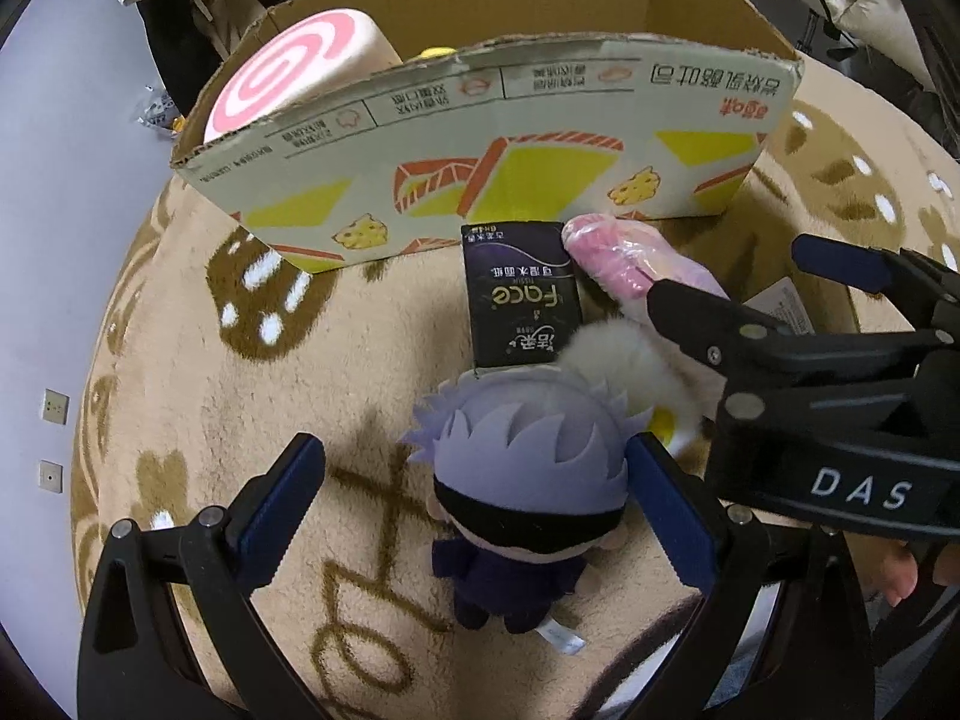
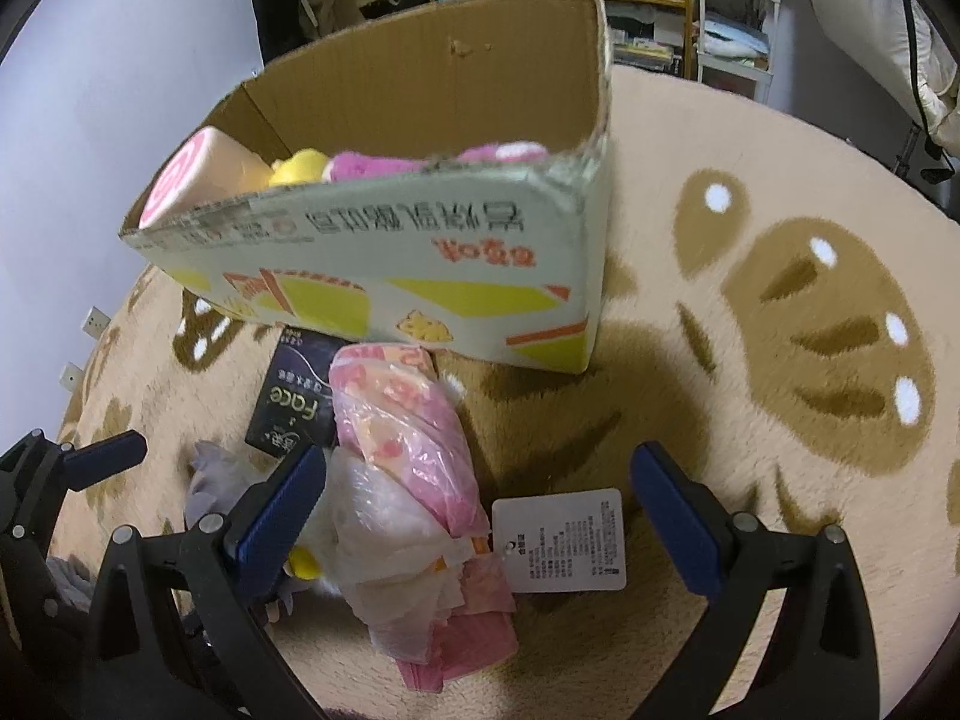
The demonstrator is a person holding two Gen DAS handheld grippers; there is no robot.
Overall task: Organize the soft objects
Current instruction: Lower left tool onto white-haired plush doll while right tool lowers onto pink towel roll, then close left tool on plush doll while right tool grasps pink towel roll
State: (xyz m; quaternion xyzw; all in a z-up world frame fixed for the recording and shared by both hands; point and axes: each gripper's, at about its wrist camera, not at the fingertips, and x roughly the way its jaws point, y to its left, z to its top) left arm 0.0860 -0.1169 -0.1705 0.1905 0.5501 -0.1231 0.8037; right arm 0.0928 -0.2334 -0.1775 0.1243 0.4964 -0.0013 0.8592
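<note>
A plush doll [image 1: 516, 498] with grey spiky hair and a black blindfold lies on the beige rug between the fingers of my open left gripper [image 1: 474, 504]. A pink plush wrapped in clear plastic [image 2: 408, 480] with a white tag [image 2: 561, 540] lies between the fingers of my open right gripper [image 2: 480, 516]; it also shows in the left wrist view [image 1: 624, 258]. A black tissue pack [image 1: 522, 294] lies in front of the cardboard box [image 1: 480, 138], which holds a pink swirl roll cushion [image 1: 282, 78], a yellow toy [image 2: 300, 168] and a pink plush [image 2: 384, 165].
The round beige rug [image 2: 750, 360] with brown prints covers the floor. A white fluffy toy [image 1: 624, 366] lies beside the doll's head. Shelves and a white rack [image 2: 732, 18] stand behind the box. Wall sockets [image 1: 54, 408] sit at the left.
</note>
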